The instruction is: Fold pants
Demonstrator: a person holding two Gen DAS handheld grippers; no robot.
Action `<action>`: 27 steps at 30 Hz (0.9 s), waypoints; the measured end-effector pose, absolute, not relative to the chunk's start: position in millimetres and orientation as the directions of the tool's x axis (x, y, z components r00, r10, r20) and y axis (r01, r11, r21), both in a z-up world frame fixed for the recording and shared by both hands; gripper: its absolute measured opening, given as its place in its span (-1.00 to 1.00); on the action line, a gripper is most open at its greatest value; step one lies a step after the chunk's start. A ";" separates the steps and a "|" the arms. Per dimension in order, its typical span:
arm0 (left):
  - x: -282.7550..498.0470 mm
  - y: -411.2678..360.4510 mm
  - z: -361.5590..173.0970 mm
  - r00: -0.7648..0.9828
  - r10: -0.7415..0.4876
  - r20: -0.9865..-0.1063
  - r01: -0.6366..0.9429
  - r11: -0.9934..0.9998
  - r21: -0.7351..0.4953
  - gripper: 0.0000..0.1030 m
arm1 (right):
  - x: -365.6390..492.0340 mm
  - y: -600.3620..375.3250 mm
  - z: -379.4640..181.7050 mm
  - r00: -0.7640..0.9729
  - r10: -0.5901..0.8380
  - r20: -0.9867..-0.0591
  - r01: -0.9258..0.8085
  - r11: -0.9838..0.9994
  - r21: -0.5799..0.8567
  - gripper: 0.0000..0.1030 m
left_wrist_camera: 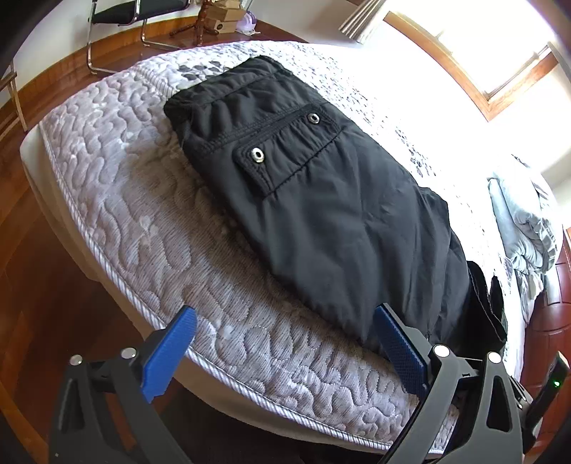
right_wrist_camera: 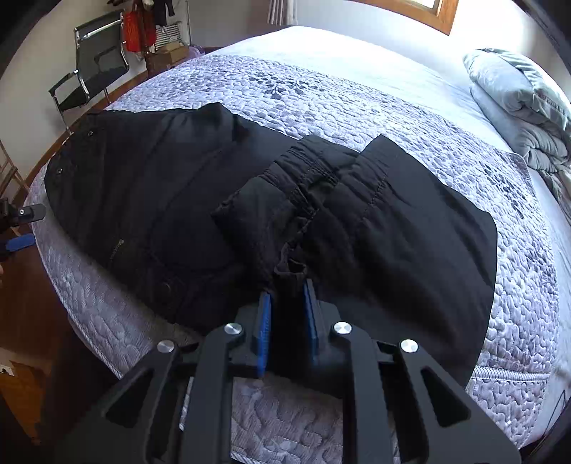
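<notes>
Black pants (left_wrist_camera: 321, 200) lie on a quilted grey mattress (left_wrist_camera: 135, 200), with two metal snaps on a pocket flap facing up. My left gripper (left_wrist_camera: 285, 317) hangs open over the mattress's near edge; its right blue pad (left_wrist_camera: 396, 339) sits beside the hem of the pants and nothing is between the pads. In the right wrist view the pants (right_wrist_camera: 150, 185) stretch across the mattress (right_wrist_camera: 357, 107) with a leg part doubled over them. My right gripper (right_wrist_camera: 288, 292) is shut on a bunched fold of that black cloth. The left gripper (right_wrist_camera: 19, 232) shows at the far left edge.
A folded grey duvet (right_wrist_camera: 521, 107) lies at the head of the bed. A black chrome-framed chair (right_wrist_camera: 96, 64) and cardboard boxes (left_wrist_camera: 225, 18) stand on the wooden floor (left_wrist_camera: 43, 271) beyond the bed's foot. A bright window (left_wrist_camera: 499, 53) is behind.
</notes>
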State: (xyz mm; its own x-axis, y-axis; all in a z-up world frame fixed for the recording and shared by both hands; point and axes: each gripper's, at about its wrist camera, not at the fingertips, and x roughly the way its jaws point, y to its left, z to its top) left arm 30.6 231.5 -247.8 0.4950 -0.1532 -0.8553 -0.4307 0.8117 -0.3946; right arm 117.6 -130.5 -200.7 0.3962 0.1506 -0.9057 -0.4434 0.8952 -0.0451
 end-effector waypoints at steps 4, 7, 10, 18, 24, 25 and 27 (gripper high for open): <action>32.1 231.4 -250.9 0.495 -0.158 -0.855 -0.437 0.805 -0.401 0.93 | 112.4 -119.6 -195.9 0.405 0.179 -0.897 -0.493 0.869 -0.049 -0.70; 31.6 232.2 -252.1 0.495 -0.162 -0.854 -0.441 0.800 -0.408 0.93 | 110.3 -113.9 -200.4 0.380 0.183 -0.907 -0.531 0.846 -0.052 -0.70; 32.9 232.3 -253.8 0.494 -0.164 -0.854 -0.444 0.796 -0.410 0.93 | 106.3 -109.0 -209.4 0.353 0.182 -0.917 -0.568 0.821 -0.056 -0.70; 38.2 232.1 -255.1 0.498 -0.167 -0.851 -0.454 0.786 -0.420 0.93 | 109.2 -110.0 -232.8 0.288 0.225 -0.931 -0.587 0.810 0.014 -0.60; 42.7 228.4 -256.0 0.491 -0.168 -0.855 -0.445 0.795 -0.412 0.93 | 109.2 -135.3 -211.7 0.203 0.473 -0.857 -0.517 0.795 0.317 0.17; 43.2 228.9 -256.8 0.491 -0.168 -0.855 -0.448 0.793 -0.413 0.93 | 106.9 -139.6 -204.3 0.222 0.493 -0.841 -0.505 0.796 0.333 0.28; 43.3 229.5 -257.6 0.493 -0.167 -0.854 -0.455 0.787 -0.417 0.93 | 104.2 -144.6 -193.4 0.261 0.488 -0.833 -0.488 0.811 0.323 0.30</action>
